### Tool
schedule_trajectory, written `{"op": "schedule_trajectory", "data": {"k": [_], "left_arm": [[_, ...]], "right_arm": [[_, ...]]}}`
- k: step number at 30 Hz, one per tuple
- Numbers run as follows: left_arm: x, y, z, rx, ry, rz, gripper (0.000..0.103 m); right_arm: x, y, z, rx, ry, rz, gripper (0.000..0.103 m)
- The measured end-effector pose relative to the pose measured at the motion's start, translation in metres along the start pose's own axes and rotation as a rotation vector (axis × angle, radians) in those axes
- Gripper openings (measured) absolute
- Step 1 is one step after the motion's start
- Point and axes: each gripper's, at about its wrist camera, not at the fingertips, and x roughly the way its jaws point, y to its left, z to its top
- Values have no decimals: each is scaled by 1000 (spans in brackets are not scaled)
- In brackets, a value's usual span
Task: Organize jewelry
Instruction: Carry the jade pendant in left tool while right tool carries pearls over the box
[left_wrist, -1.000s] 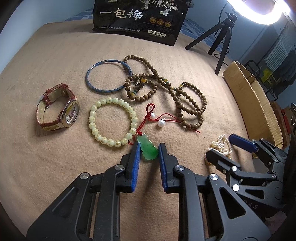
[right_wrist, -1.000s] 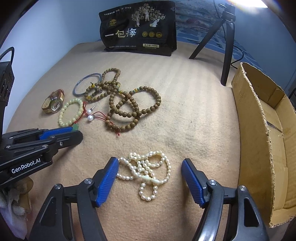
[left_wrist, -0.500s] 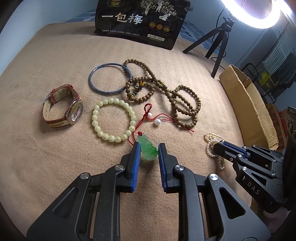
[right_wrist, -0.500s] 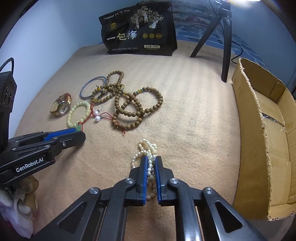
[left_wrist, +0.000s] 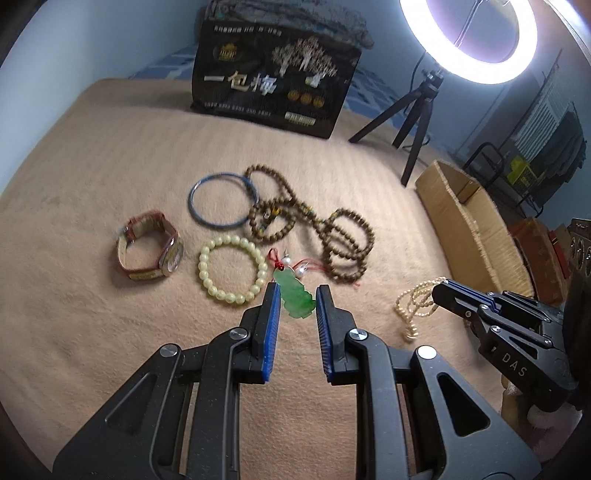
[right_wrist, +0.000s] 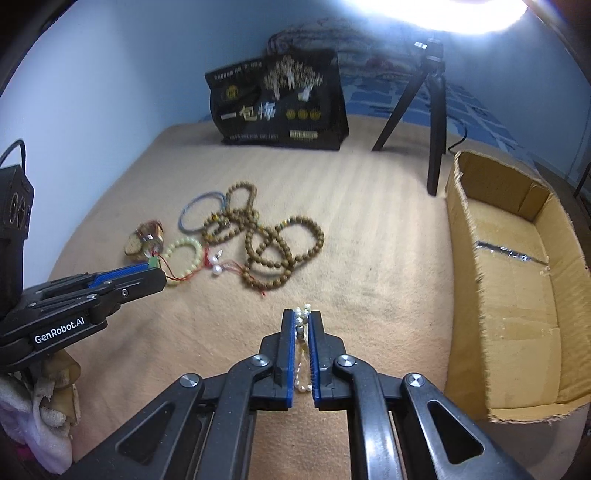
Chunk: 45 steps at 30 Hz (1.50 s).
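Left claw (left_wrist: 296, 295) pinching jade pendant (left_wrist: 295, 296), right claw (right_wrist: 303, 321) clamped on lifted pearl strand (right_wrist: 302, 325), box (right_wrist: 517, 288) nearby

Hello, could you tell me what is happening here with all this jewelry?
A person is sorting jewelry on a tan blanket with two hand-held grippers. The left hand-held gripper grips a green pendant on a red cord, and the right hand-held gripper is shut on a pearl necklace, lifted off the blanket. A cardboard box sits open to the right. The watch, bangle and bead bracelets lie untouched.
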Motion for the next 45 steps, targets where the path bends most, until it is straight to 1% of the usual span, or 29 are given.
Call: {"op": "schedule_trajectory", "data": {"k": [10,18,24,33,40,45], "left_arm": [[-31,-22,9,40,-73,-40,18],[-50,-52,12,92,-116,-77,18],[-55,-77,14,121,-126,-115,18],[-54,-122,16,171,-123,-181,18],[-45,-162,17,206,-107,-234,18],[-34,-193,22,232,-89,-290,18]], "right_arm": [[-47,3,11,5,-115,-3,4],[-90,-10,19,33,-214,-19,4],[-115,-35,19,75,-260,-50,4],[-135,-79,21,148,-305,-98,4],[-140,-111,23,199,-320,-145,4],[-136,-136,25,226,-316,-188,4]]}}
